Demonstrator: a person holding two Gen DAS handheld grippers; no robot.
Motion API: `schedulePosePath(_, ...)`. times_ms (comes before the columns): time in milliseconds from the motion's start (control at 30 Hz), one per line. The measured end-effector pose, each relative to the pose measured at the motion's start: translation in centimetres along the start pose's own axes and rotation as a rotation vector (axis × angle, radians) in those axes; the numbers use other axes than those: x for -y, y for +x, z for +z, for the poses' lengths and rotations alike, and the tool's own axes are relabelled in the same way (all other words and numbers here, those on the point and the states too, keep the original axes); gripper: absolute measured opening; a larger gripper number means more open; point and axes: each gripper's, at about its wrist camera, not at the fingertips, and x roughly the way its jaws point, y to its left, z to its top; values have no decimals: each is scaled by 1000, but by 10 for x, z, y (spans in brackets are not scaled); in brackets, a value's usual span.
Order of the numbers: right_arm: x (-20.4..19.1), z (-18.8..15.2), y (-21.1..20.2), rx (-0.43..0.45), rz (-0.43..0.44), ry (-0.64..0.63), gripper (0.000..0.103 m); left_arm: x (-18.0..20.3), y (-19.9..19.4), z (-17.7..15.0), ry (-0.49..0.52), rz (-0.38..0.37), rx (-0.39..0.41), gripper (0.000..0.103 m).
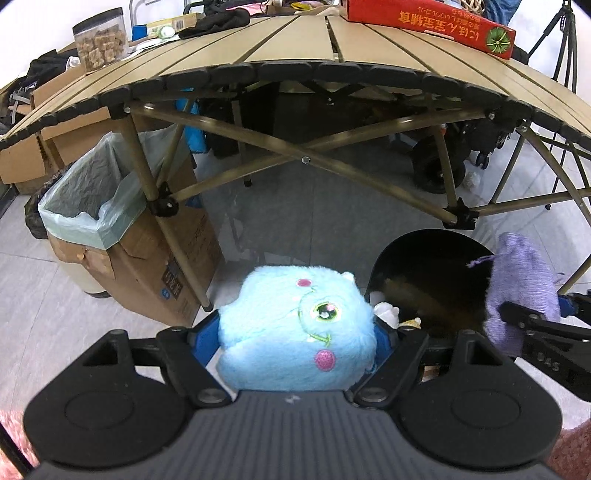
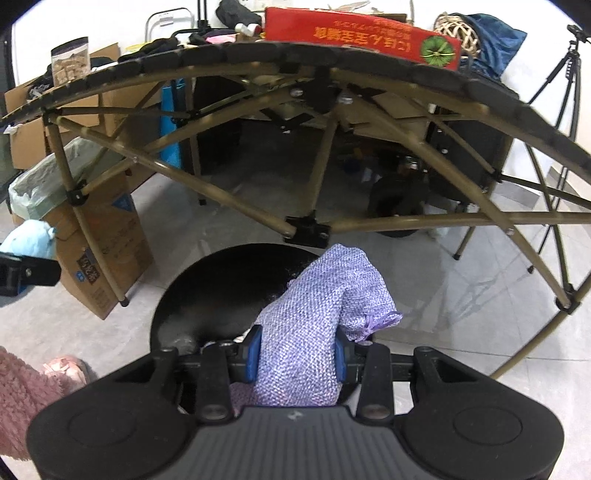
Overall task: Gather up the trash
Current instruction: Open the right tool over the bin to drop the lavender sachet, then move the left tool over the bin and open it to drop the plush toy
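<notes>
My left gripper is shut on a fluffy light-blue plush toy with pink cheeks, held above the floor beside a round black bin. The toy also shows at the left edge of the right wrist view. My right gripper is shut on a purple knitted pouch, held over the near rim of the black bin. The pouch and right gripper show at the right of the left wrist view. Small pale items lie inside the bin.
A cardboard box lined with a pale green bag stands left, by a leg of the folding slatted table. A red box and a jar sit on the table. A tripod stands right.
</notes>
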Motion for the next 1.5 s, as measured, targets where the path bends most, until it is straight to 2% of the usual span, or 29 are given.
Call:
schedulePosePath(167, -7, 7, 15, -8, 23, -13, 37, 1, 2, 0, 5, 3, -6, 79)
schedulePosePath(267, -5, 10, 22, -16, 24, 6, 45, 1, 4, 0, 4, 4, -14, 79)
schedulePosePath(300, -3, 11, 24, -18, 23, 16, 53, 1, 4, 0, 5, 6, -16, 79)
schedulePosePath(400, 3, 12, 28, -45, 15, 41, 101, 1, 6, 0, 6, 7, -22, 78)
schedulePosePath(433, 4, 12, 28, -45, 10, 43, 103, 1, 6, 0, 6, 7, -24, 79)
schedulePosePath(667, 9, 8, 30, -80, -24, 28, 103, 5, 10, -1, 22, 15, -29, 78)
schedulePosePath(1067, 15, 10, 21, -85, -55, 17, 103, 20, 17, 1, 63, 15, -37, 79)
schedulePosePath(1500, 69, 13, -4, -74, -155, 136, 103, 70, 32, 8, 153, -51, -61, 79)
